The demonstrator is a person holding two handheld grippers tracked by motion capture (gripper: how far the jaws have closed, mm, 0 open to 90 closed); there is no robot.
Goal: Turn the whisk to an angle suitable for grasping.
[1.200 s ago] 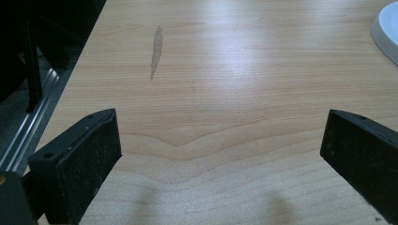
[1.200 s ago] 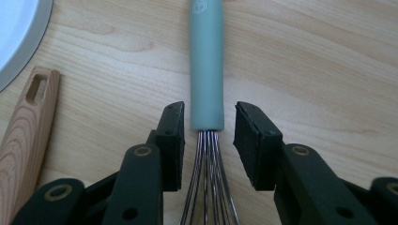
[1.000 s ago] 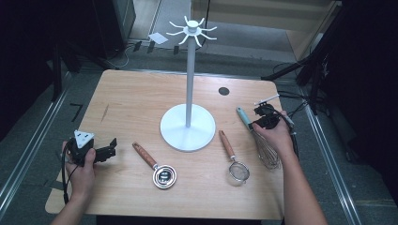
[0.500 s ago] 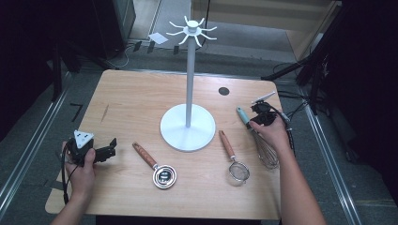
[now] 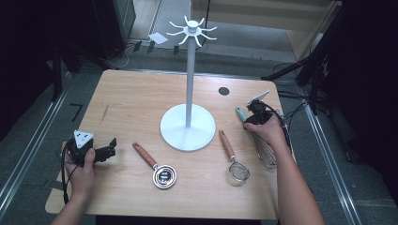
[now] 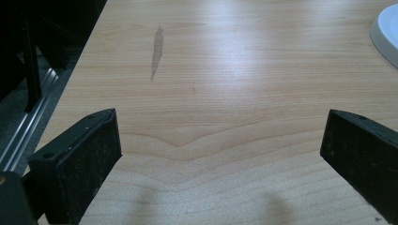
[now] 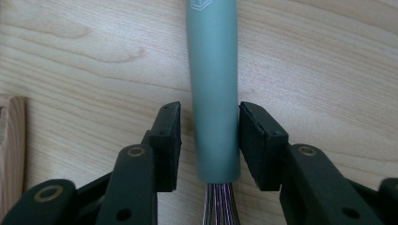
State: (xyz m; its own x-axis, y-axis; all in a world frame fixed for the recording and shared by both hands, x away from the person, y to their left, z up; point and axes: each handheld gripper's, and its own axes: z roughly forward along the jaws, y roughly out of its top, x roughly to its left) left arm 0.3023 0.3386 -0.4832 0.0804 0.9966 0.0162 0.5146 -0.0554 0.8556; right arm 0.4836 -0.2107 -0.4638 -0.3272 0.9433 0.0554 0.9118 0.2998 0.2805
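right hand-held gripper (image 7: 206,145), whisk (image 7: 213,84), perhaps cube logo

Left tool (image 5: 109,149) gapes wide; right tool (image 7: 206,145) stands narrowly parted, just opening.

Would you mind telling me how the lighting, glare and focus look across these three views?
High view: the table is evenly lit, its surroundings nearly black. Left gripper view: a bright glare patch lies on the wood, with soft shadows below the jaws. Right gripper view: the whisk handle looks slightly soft; the wood grain is sharper.
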